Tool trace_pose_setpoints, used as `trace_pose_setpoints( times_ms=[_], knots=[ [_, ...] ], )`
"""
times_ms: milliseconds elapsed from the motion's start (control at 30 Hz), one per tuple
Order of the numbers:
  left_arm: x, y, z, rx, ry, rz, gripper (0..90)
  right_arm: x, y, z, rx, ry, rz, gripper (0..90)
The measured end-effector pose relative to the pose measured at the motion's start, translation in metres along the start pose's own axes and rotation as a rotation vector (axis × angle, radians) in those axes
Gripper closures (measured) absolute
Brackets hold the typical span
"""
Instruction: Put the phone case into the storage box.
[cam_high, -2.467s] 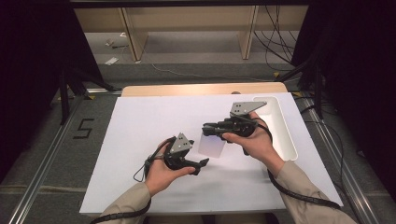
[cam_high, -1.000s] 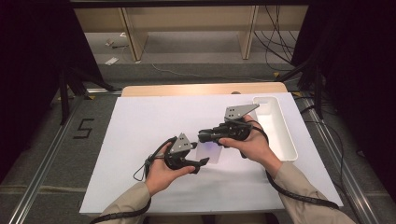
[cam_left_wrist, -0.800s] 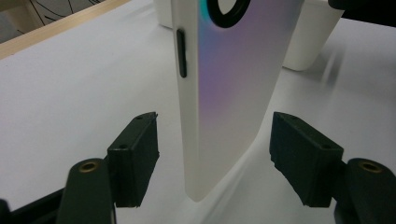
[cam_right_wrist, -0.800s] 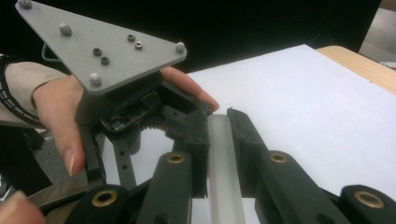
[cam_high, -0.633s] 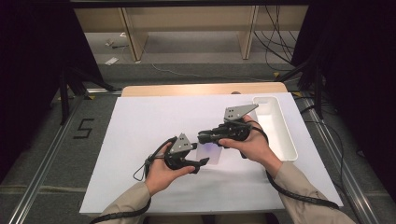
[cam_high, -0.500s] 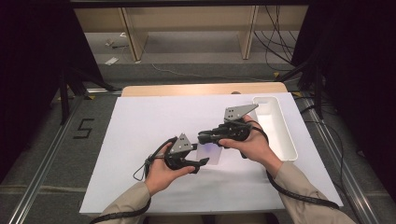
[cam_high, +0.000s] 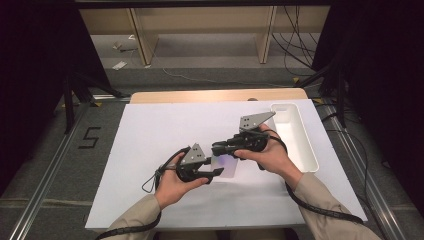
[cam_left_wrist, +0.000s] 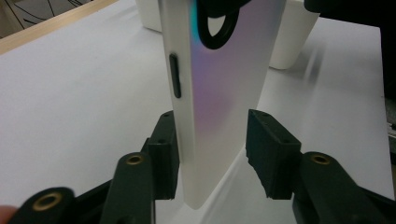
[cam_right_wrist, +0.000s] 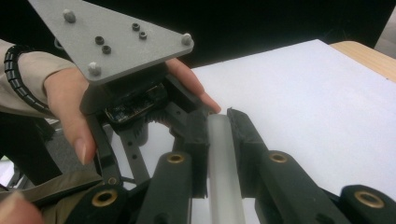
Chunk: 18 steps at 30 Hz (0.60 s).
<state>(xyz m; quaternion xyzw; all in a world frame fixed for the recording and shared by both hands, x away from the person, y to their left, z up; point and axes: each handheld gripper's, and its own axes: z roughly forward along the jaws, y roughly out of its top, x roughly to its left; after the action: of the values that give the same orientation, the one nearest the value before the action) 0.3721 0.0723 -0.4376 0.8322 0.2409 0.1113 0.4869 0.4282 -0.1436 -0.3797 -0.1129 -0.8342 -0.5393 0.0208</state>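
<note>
**Phone case held between two grippers above the white mat**

The phone case (cam_left_wrist: 219, 93), white with a pale violet sheen, a side button slot and a black camera ring, hangs just above the middle of the white table mat (cam_high: 150, 135), a little toward the near side. The right gripper (cam_right_wrist: 219, 123) pinches its thin edge, both pads pressed against the frosted rim. The left gripper (cam_left_wrist: 212, 140) faces the case's lower end: its jaws have just been closing, with the case between them. One pad lies against the buttoned side; the other stands slightly off the opposite edge, so the jaws remain spread. In the high view the left gripper (cam_high: 216, 173) sits near and left of the right gripper (cam_high: 216, 148), the two close together. A white rectangular tray (cam_high: 305, 150) lies at the mat's right edge.
</note>
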Motion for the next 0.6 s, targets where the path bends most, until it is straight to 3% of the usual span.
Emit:
trace_pose_setpoints(
  times_ms=[167, 600],
  knots=[
    [0.0032, 0.0002, -0.0025, -0.010, -0.007, -0.010, 64.0, 0.0005, 0.0007, -0.0009, -0.001, 0.010, -0.002, 80.0],
    [0.0059, 0.0014, -0.0076, 0.016, -0.052, 0.014, 74.9, 0.0024, 0.0016, -0.0002, 0.004, 0.055, -0.030, 76.9]
  ],
)
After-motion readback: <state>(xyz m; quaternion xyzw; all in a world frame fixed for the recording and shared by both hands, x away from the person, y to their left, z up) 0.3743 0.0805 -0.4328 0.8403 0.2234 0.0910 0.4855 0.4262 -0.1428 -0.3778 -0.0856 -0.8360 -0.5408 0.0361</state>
